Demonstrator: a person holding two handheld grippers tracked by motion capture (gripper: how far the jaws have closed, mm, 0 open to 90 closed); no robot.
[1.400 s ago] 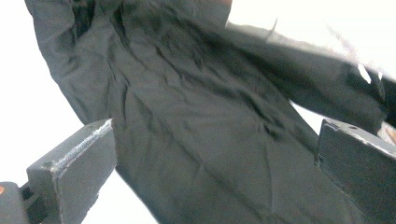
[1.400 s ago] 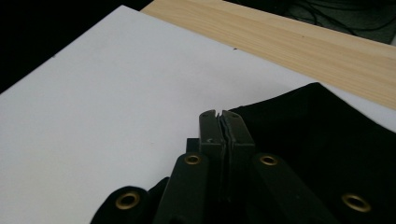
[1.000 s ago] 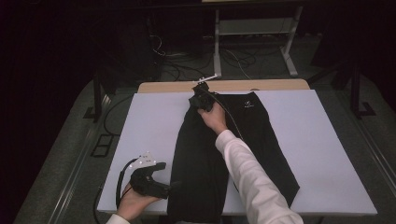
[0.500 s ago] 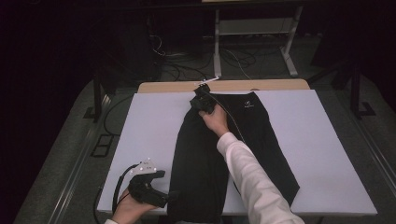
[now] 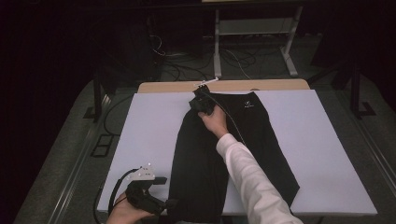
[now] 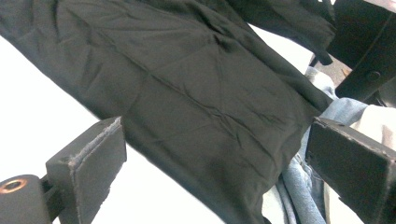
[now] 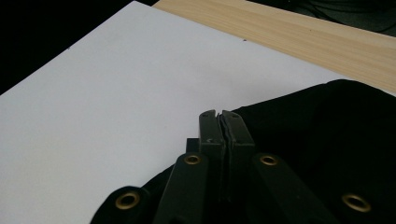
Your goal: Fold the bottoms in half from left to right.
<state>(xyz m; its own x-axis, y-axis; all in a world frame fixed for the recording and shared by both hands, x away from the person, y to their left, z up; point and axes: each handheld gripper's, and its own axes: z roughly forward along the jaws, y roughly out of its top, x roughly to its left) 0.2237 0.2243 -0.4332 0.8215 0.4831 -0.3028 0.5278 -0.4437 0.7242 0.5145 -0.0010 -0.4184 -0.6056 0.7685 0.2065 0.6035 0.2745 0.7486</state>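
Garment: black garment [image 5: 219, 158] laid lengthwise on the white sheet [image 5: 140, 135] covering the tabletop [image 5: 163, 87]; small white logo near its far end.
Right gripper: right gripper [image 5: 201, 103] at the garment's far edge, hand behind it, white sleeve [image 5: 252, 182] lying over the cloth.
Right fingers: pressed together in the right gripper view [image 7: 219, 122], tips at the cloth's edge beside bare white sheet; a thin line shows between the pads, so whether cloth is pinched there cannot be told.
Left gripper: left gripper [image 5: 163, 204] at the near left corner of the garment, held low at the sheet's near edge.
Left fingers: wide apart [image 6: 88, 163]; black cloth spans the gap between them, not clamped.
Also seen: blue denim [image 6: 299, 186] below the cloth's edge in the left gripper view.
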